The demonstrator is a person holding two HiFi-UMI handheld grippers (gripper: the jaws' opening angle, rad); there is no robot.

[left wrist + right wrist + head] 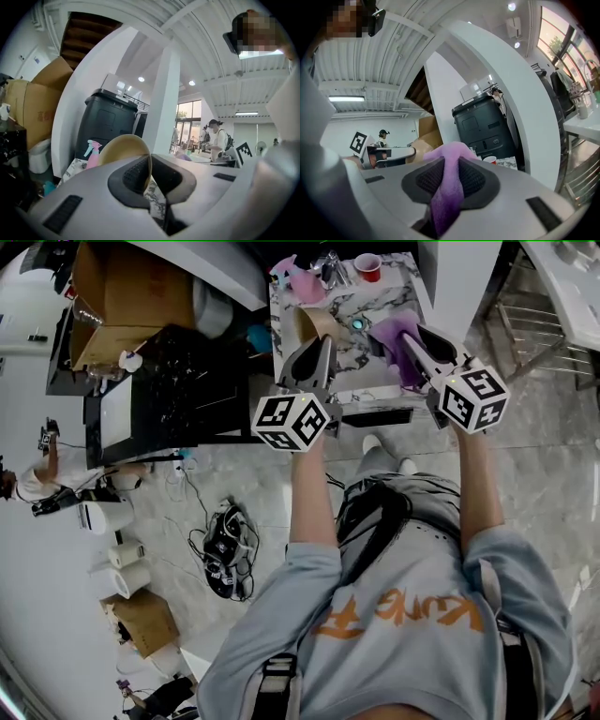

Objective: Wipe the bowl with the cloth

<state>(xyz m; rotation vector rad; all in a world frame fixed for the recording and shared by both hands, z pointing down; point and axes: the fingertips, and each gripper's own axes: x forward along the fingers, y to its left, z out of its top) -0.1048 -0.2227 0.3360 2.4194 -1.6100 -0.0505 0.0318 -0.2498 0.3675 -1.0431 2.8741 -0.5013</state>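
Clamping its fingers on the thin rim of the bowl [119, 147], the left gripper [323, 343] may lose it. Hard wiping by the right gripper [417, 334], which pinches the cloth [449, 197] at the bowl's 3 o'clock, could lever it out.

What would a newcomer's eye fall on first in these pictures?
The left tongs pinch the rim of a tan bowl, while the right tongs clamp a purple cloth, both at the marble table in front of the person. The tan bowl and purple cloth are apart, so wiping has not begun. A pink spray bottle stands beyond the bowl.
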